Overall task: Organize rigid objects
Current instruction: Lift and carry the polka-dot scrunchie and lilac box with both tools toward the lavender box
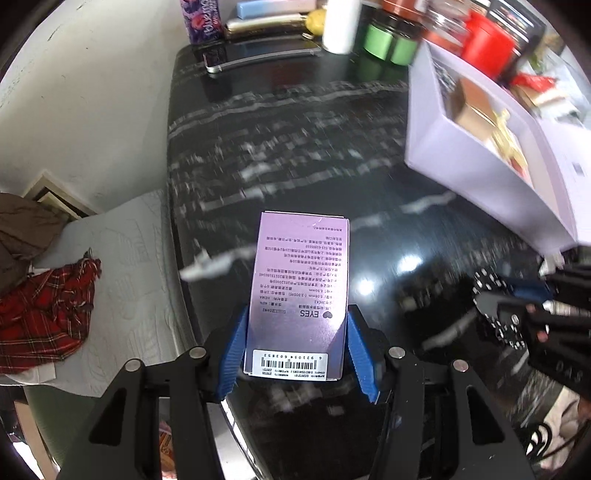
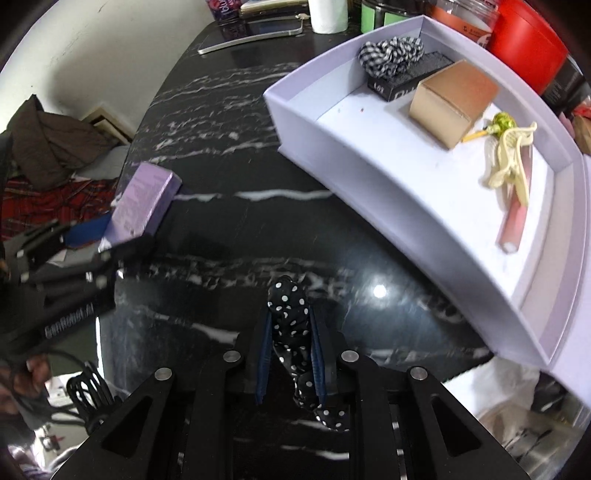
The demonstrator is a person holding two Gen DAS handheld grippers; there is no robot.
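Observation:
My left gripper is shut on a purple carton printed "EYES", its blue pads pressed against both long sides, above the black marble table. The right wrist view shows that carton at the left, in the left gripper. My right gripper is shut on a black polka-dot scrunchie that hangs down between the fingers. A white open box lies to the right, holding a checked scrunchie, a black box, a tan box, a cream hair claw and a pink tube.
At the table's far edge stand a purple can, a white roll, green jars, a red container and a flat silver device. Left of the table lies bedding with a red plaid cloth.

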